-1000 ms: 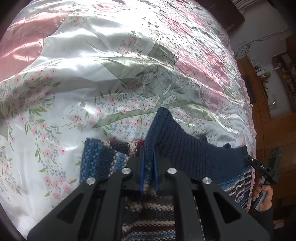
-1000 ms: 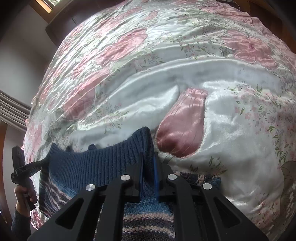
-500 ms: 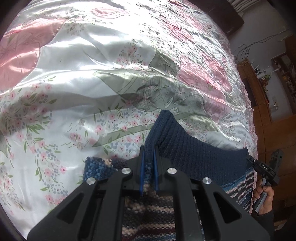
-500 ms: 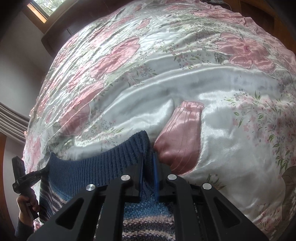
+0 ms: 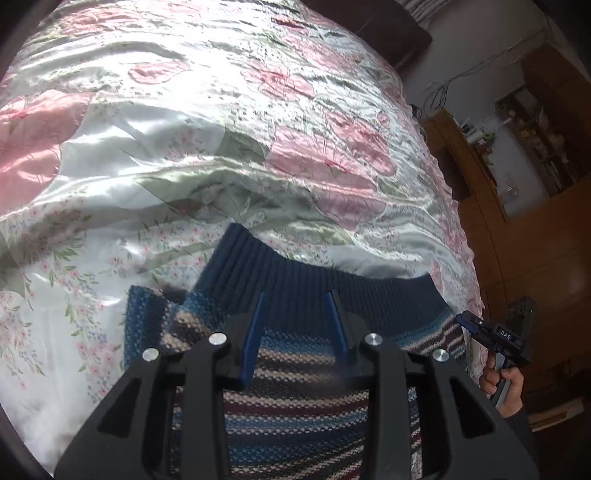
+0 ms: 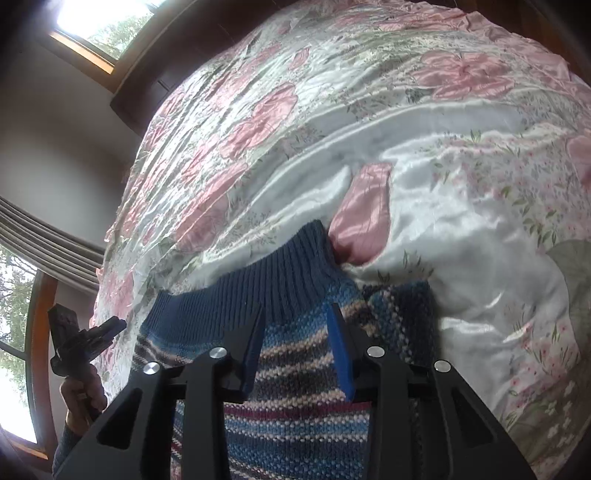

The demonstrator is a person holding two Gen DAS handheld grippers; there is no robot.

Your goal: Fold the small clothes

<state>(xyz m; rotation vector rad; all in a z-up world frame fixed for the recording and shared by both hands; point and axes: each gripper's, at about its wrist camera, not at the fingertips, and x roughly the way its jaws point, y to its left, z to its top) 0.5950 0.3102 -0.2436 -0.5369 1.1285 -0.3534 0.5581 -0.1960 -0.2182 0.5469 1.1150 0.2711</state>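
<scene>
Striped sweater [image 5: 295, 417]: lower portion concealed behind the jaws and cut by the frame edge. Shelf contents [image 5: 535, 122], far right of jaws: illegible.

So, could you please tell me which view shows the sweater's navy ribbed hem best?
The left wrist view: the navy ribbed hem spans unbroken across the frame above the open left gripper. The right wrist view shows it too, more foreshortened.

I see a bed with a floral satin bedspread [image 5: 184, 155], wooden cabinets [image 5: 535, 229], and bright windows [image 6: 96, 26].
</scene>
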